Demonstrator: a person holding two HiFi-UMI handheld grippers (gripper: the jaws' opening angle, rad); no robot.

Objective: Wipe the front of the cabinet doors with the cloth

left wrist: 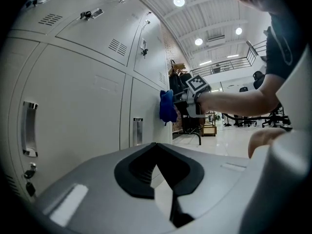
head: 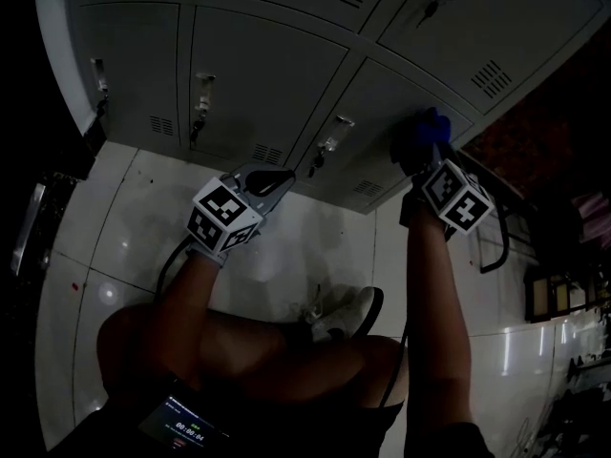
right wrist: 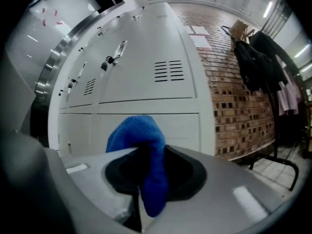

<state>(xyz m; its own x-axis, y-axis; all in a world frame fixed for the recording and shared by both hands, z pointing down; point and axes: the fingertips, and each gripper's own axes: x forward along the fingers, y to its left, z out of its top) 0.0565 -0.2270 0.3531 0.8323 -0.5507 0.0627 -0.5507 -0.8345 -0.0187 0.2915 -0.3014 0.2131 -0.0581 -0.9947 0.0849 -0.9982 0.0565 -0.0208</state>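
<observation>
Faced a pale grey locker cabinet (head: 277, 74) of smooth, matt sheet metal, split into flat rectangular doors (left wrist: 78, 101) with slotted vents (right wrist: 169, 71), upright recessed handles (left wrist: 29, 128) and keys (head: 202, 103) hanging from the locks. Looked down on glossy white floor tiles (head: 286, 246) at the cabinet's foot, crossed by dark grout lines and patches of glare. Saw a rough red brick wall (right wrist: 234, 96) just beyond the cabinet's end, and a black metal rack (right wrist: 273, 155) hung with dark coats in front of it. Noted a ribbed white ceiling above the cabinet, set with round lamps (left wrist: 179, 1).

Could not read the pale sheets (right wrist: 197, 33) near the cabinet's top corner, nor the lit digits on the small screen (head: 186, 426) on the person's lap, well back from the cabinet: too small. Found only black-and-white square patterns on the marker cubes (head: 221, 216).

Held the right gripper (right wrist: 145, 165) up to a lower door near the cabinet's brick-side end, jaws clamped on a blue cloth (right wrist: 134, 130), soft, fluffy and bunched, one lobe against the door face and a tail drooping below the jaws. Held the left gripper (left wrist: 156, 152) low, near the cabinet's foot, jaws closed together with nothing between them. Rested a pale sneaker (head: 344, 313) on the tiles, back from the cabinet.
</observation>
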